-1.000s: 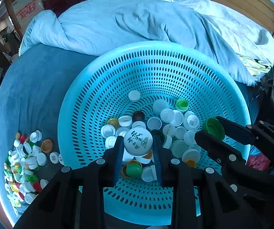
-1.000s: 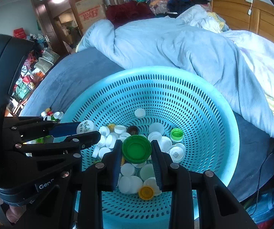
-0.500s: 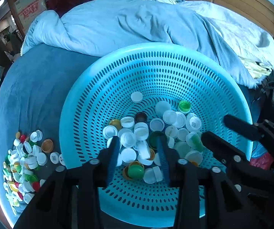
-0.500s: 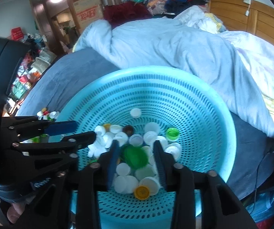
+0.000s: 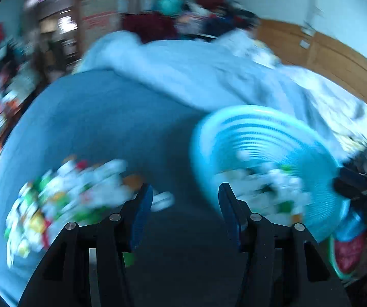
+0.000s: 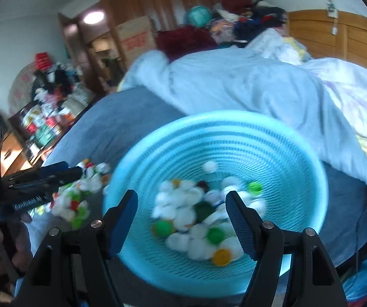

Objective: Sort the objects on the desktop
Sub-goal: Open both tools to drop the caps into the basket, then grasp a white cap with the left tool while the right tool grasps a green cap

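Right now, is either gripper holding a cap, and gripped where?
Nothing is held. The left gripper is open over the blue bedspread; the right gripper is open above the caps in the basket.

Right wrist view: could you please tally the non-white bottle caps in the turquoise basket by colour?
Bright green caps: 3
Dark green cap: 1
Yellow cap: 1
Amber cap: 1
Dark brown cap: 1
Total: 7 that can be made out; motion blur may hide others.
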The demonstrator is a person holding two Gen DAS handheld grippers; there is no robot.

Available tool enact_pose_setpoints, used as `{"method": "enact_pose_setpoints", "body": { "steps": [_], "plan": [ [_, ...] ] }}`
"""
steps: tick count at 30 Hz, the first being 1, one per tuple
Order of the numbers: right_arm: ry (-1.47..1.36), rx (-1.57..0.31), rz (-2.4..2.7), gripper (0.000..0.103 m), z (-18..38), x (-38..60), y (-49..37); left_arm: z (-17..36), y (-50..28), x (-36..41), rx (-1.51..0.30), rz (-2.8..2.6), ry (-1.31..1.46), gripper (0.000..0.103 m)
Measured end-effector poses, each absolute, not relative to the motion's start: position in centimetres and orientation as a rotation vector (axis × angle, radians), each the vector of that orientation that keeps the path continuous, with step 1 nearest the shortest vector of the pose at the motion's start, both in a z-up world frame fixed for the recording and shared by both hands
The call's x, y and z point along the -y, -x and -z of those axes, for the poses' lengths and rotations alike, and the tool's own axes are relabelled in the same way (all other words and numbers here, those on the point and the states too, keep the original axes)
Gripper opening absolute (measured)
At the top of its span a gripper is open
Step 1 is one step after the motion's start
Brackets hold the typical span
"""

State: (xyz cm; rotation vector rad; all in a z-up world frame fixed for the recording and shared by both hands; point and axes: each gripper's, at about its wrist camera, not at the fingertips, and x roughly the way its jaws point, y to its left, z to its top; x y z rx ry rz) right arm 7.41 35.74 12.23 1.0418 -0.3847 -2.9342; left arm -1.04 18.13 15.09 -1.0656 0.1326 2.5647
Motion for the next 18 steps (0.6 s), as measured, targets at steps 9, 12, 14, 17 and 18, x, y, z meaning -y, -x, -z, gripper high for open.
{"method": "enact_pose_setpoints", "body": {
  "steps": [9, 12, 14, 17, 18],
  "plan": [
    [-1.117, 0.281, 2.76, 0.076, -9.5, -28.1, -6.4, -3.9, 1.3, 0.1, 0.061, -2.669, 1.463, 0.044],
    [-1.16, 0.255, 2.726, 0.076, -8.5, -26.8, -5.9, -1.7, 2.5, 0.1, -0.005, -2.622, 1.502, 0.044],
    [-1.184, 0.237, 2.711, 0.076, -8.0, -25.9, -5.7, -1.9, 3.4, -1.0, -0.058, -2.642, 1.452, 0.044],
    [-1.209, 0.212, 2.693, 0.076, -7.7, -25.2, -5.6, -2.4, 5.1, -2.1, 0.01, -2.603, 1.372, 0.044],
    [-1.219, 0.205, 2.686, 0.076, -7.6, -24.9, -5.5, -2.2, 5.6, -2.4, 0.08, -2.505, 1.383, 0.044]
  ]
}}
